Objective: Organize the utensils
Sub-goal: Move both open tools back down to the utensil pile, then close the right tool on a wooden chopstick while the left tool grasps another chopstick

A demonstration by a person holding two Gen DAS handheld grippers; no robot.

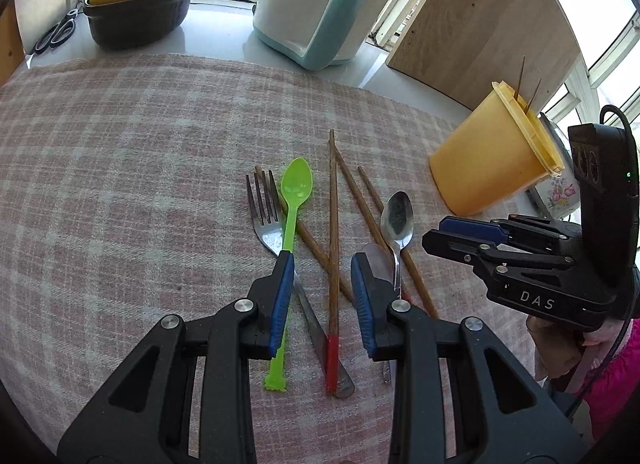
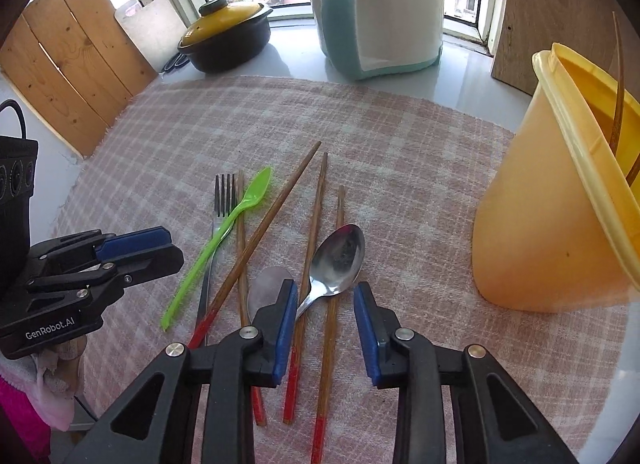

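Loose utensils lie on a pink checked cloth (image 1: 120,164): a steel fork (image 1: 262,204), a green plastic spoon (image 1: 296,188), several red-ended wooden chopsticks (image 1: 333,224) and a steel spoon (image 2: 340,260). A second dull spoon bowl (image 2: 268,288) is half hidden. My left gripper (image 1: 322,264) hovers open over a red-ended chopstick, and its left pad overlaps the green spoon's handle in view. Open too, my right gripper (image 2: 325,290) straddles the steel spoon's handle and two chopsticks; whether it touches them I cannot tell. A yellow cup (image 2: 552,224) at the right holds two chopsticks.
Behind the cloth stand a teal and white pot (image 1: 316,12) and a dark casserole with a yellow lid (image 1: 140,4), with scissors (image 1: 56,34) beside it. Wooden boards (image 2: 72,64) and a white cutting board (image 2: 148,28) lean at the left, another board (image 1: 480,24) at the right.
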